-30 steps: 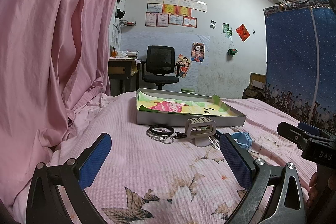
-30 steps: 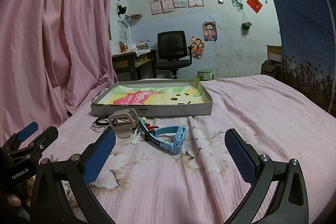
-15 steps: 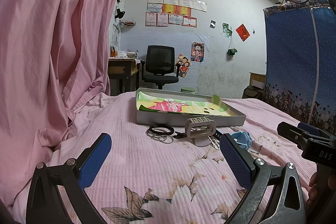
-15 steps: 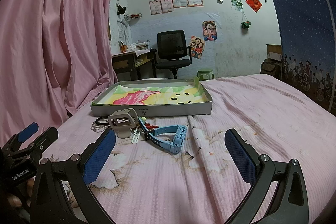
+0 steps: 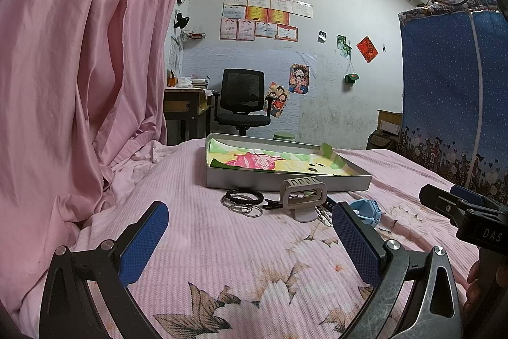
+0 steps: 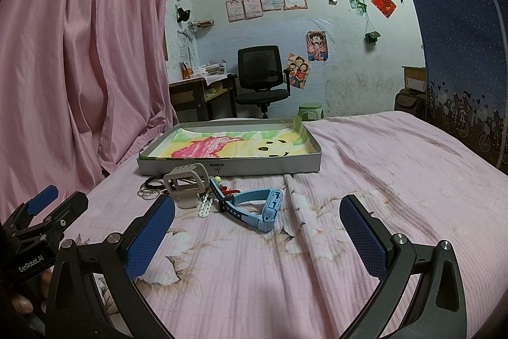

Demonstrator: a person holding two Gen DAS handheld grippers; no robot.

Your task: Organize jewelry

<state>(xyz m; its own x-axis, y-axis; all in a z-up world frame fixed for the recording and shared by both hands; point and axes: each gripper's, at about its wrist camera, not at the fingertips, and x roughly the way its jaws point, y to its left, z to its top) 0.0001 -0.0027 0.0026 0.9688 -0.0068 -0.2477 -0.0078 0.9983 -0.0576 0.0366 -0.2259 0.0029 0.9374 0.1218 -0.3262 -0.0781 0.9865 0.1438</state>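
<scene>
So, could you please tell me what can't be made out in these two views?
- Blue watch, left wrist view: mostly hidden behind the left gripper's right jaw.
- Small charms behind the watch, right wrist view: too small to identify.
- Bangles, right wrist view: partly hidden by the grey watch.

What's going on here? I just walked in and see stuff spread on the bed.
A person holds a two-finger gripper in each hand over a pink bedspread. Both the left gripper and right gripper are open and hold nothing. A blue watch, a beige watch and thin rings lie in front of a shallow grey box, which holds no jewelry yet.
</scene>
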